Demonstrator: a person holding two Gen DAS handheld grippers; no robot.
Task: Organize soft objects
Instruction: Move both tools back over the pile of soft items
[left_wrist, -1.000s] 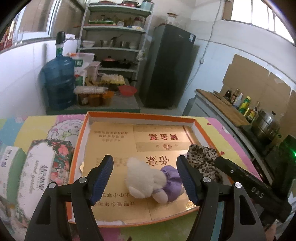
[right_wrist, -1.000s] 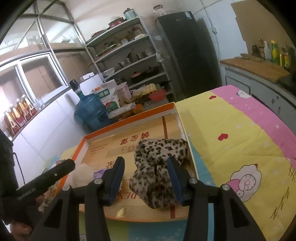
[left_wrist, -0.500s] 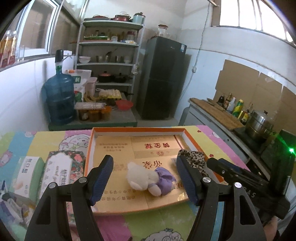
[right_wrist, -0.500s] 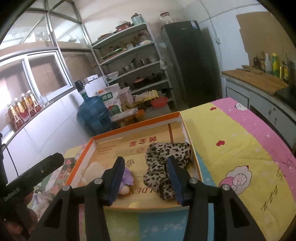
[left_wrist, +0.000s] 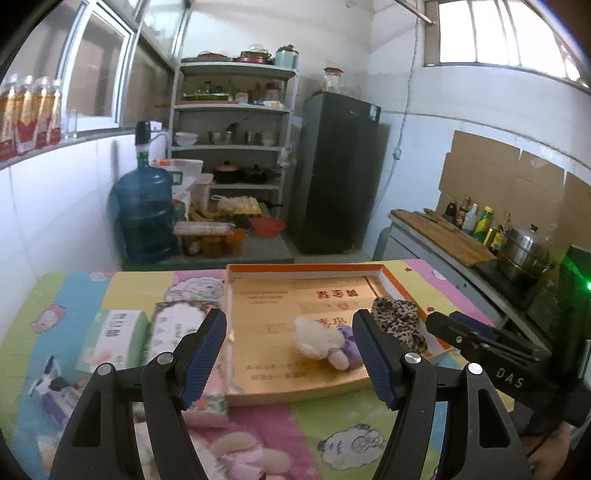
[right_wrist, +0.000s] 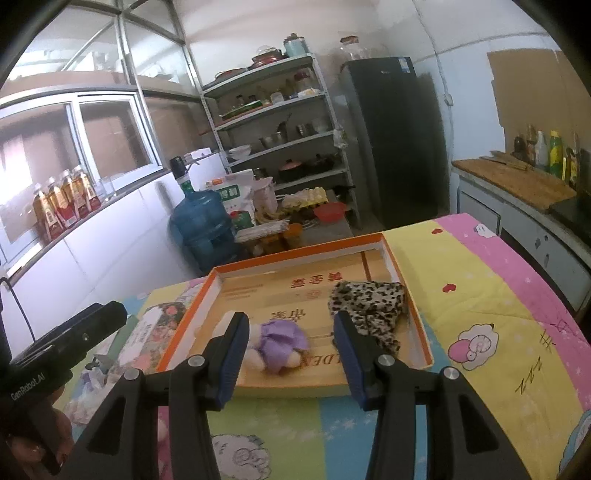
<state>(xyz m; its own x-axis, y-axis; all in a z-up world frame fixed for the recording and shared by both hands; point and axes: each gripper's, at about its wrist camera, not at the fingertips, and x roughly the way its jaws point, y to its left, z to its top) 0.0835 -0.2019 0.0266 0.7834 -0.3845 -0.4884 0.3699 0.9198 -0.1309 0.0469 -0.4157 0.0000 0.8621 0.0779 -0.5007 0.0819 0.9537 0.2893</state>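
You have pulled both the left gripper (left_wrist: 290, 356) and right gripper (right_wrist: 290, 356) back from the tray (right_wrist: 421, 325), jaws open and empty, leaving the plush toy (right_wrist: 275, 345) and leopard cloth (right_wrist: 369, 302) inside, so placement looks done.

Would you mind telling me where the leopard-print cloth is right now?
The leopard-print cloth lies inside the orange-rimmed box lid, against its right wall in the right wrist view, just right of the plush toy in the purple dress.

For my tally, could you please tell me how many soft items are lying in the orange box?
2: a plush toy near the box's front edge, and a leopard-print cloth on its right side.
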